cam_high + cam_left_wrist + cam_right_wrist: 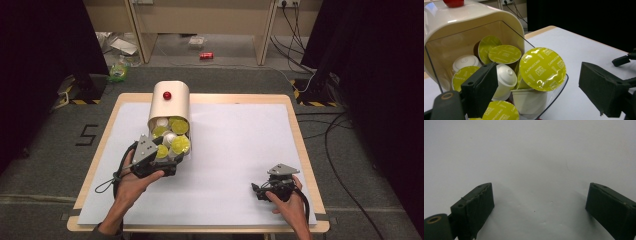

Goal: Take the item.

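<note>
The table (220, 145), under its white sheet, carried one big thing: the cream bin (171, 102) with a red knob, lying on its side at the far left with its clear drawer (554, 92) facing me and spilling coffee capsules. My left gripper (537, 95) was at that mouth, jaws spread wide and holding nothing, one jaw in front of the white capsule (505, 78), the other out over the sheet; between them stood the yellow-lidded capsule (542, 68) at the drawer's lip, leaning on the pile. I judged I was at the reaching step, lining up to pick one capsule. Next I needed to ease forward so both jaws bracketed that capsule's body, then close gently, without nudging the pile loose. My right gripper (272, 187) rested near the table's right front, jaws wide apart, empty, above bare sheet.
</note>
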Action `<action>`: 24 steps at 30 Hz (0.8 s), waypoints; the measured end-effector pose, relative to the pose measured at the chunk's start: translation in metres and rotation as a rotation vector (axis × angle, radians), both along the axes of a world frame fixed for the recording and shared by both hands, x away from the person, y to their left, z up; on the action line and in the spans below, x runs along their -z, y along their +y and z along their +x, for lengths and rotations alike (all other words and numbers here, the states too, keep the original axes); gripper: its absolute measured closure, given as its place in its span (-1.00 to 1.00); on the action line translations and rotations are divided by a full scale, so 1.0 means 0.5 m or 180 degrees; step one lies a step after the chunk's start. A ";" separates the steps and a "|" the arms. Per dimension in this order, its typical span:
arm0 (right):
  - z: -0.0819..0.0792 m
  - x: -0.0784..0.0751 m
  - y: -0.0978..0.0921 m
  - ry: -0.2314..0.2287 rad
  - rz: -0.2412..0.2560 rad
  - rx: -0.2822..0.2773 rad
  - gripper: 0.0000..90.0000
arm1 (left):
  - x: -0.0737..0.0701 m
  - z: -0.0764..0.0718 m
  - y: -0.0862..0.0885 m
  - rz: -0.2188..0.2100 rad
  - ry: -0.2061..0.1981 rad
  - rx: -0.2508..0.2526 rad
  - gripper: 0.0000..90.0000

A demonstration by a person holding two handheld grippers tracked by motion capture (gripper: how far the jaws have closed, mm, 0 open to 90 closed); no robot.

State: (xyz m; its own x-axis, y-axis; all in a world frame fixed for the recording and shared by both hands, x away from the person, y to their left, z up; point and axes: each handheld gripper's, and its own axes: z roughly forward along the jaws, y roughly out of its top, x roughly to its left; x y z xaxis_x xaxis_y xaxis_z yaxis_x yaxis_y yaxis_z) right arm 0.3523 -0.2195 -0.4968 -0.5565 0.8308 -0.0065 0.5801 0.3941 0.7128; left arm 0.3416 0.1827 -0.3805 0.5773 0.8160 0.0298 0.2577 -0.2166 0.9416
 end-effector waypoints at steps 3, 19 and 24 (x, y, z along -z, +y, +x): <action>0.000 0.000 0.000 0.0004 0.0004 -0.0006 -0.82 | 0.000 0.008 -0.002 0.0017 0.0004 -0.0050 -0.66; 0.002 0.000 -0.001 0.0021 0.0017 -0.0012 -0.83 | 0.016 0.048 -0.040 0.0006 0.0237 -0.0048 -0.49; 0.002 0.000 -0.001 0.0022 0.0016 -0.0010 -0.83 | 0.016 0.051 -0.040 -0.0081 0.0266 0.0038 -0.14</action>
